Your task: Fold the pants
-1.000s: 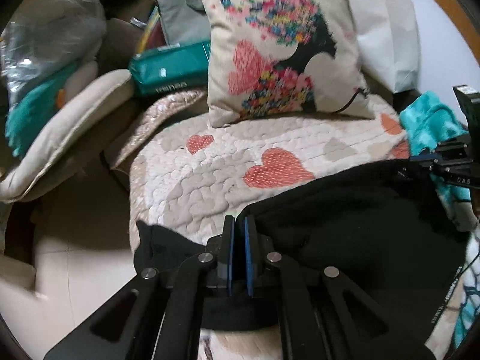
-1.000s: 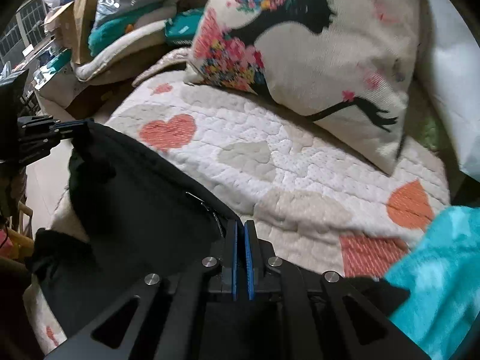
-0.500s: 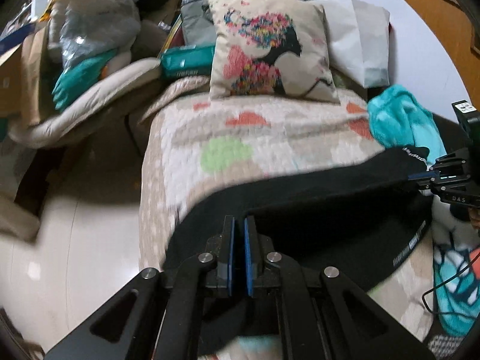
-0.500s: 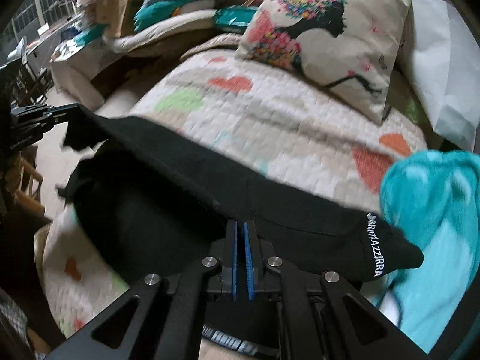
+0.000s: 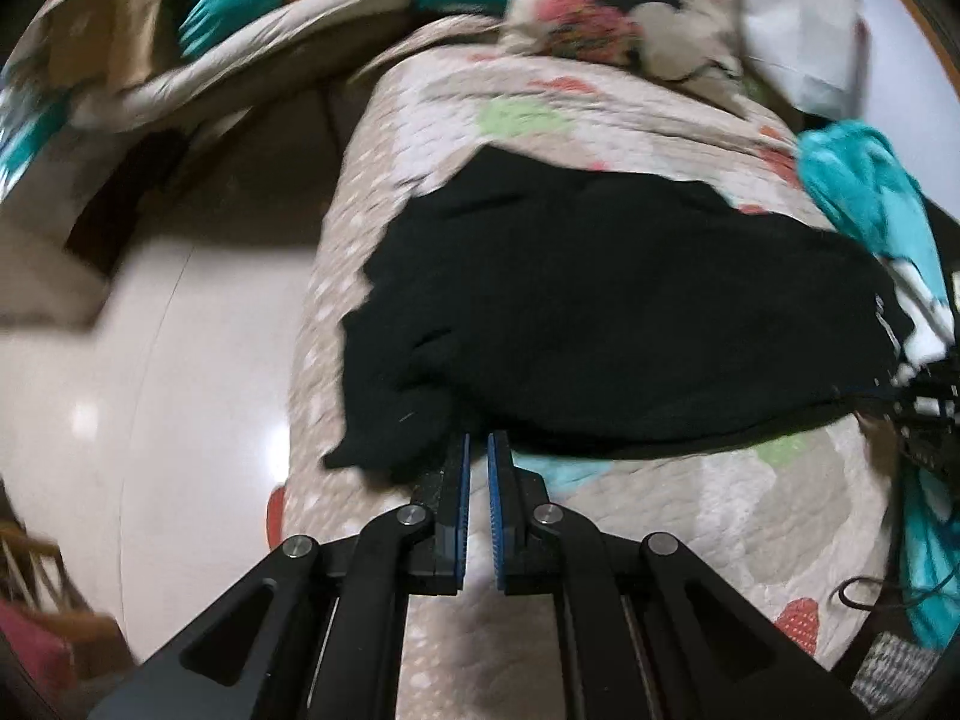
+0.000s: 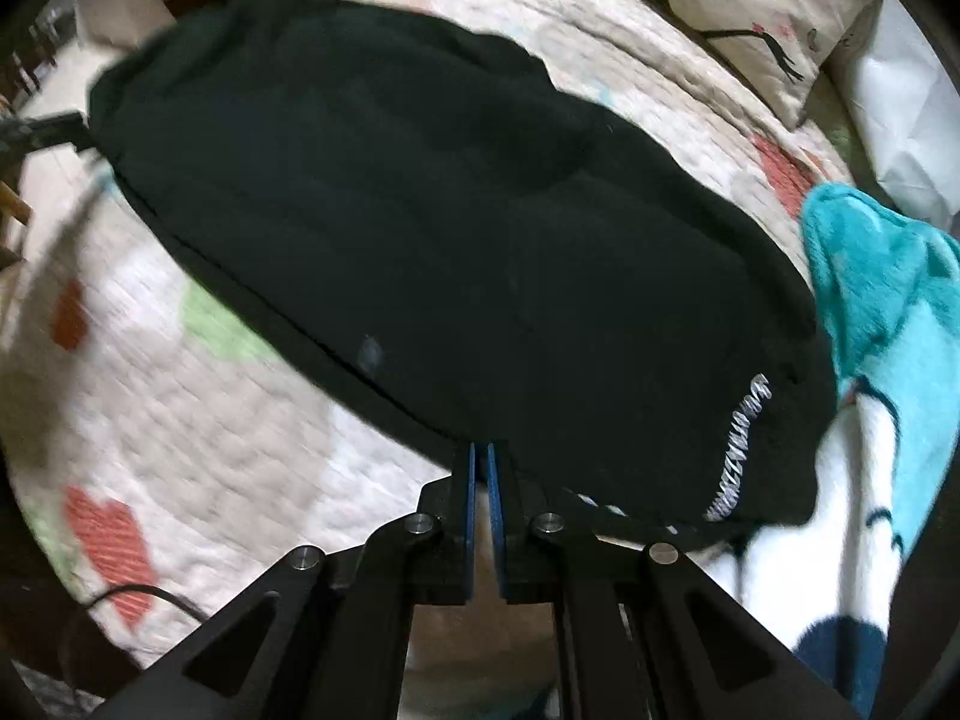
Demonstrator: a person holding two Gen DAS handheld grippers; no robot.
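The black pants lie folded across the heart-patterned quilt. They also fill the right wrist view, with white lettering near the right end. My left gripper is at the pants' near edge, its blue pads a narrow slit apart with nothing visibly between them. My right gripper is at the near edge too, its pads also slightly apart and empty.
A printed pillow and a white bag lie at the far end of the bed. A teal blanket lies to the right. The bare floor is on the left. A black cable lies near the right corner.
Both grippers pulled the pants' edge back toward the near side and laid it down over itself, then let go. Both cameras now sit higher and farther back.
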